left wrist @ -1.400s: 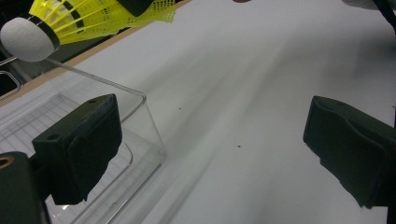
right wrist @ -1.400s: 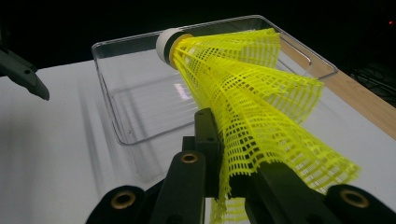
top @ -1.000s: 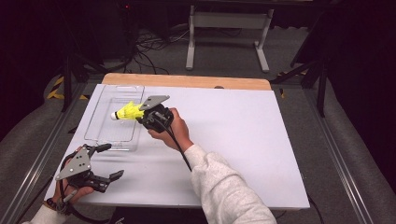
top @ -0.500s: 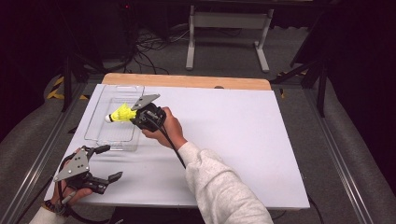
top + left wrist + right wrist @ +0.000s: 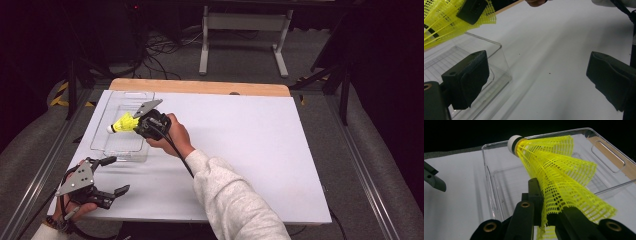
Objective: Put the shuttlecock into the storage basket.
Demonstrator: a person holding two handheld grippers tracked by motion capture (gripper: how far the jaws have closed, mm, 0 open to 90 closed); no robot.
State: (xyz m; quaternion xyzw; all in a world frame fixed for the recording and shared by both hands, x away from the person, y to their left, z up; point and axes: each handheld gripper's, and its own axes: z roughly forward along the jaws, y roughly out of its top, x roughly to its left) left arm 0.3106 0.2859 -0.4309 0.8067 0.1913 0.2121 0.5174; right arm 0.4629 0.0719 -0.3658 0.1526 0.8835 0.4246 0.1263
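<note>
**Shuttlecock hangs over the clear bin, cork leading**

Your right gripper (image 5: 141,123) has its jaws pinched on the mesh skirt of the yellow plastic shuttlecock with a white cork tip (image 5: 123,123). In the right gripper view the skirt (image 5: 564,185) is squashed flat between the pads, so you hold it by the wide end, off to one side.

What matters for the coming move is the axis. The shuttlecock's long axis runs out from your fingers toward the table's left edge, cork tip (image 5: 513,143) farthest from the hand and a little raised. Beneath it stands the clear, rectangular plastic container with cut-out handles (image 5: 113,150), near the far-left corner of the white table (image 5: 280,165). Seen from above, the cork lies over the container's inside; from your gripper's camera it appears near the wall opposite your hand (image 5: 496,145). I judge that the shuttlecock will drop inside the bin when you let go, but check that the cork has not overshot that far wall.

Your left gripper (image 5: 111,174) rests near the table's front-left corner, jaws spread wide and holding nothing. It is just beside the container's near corner (image 5: 499,62), closer to the bin than to the shuttlecock. The right hand is the one placed to finish this.
</note>
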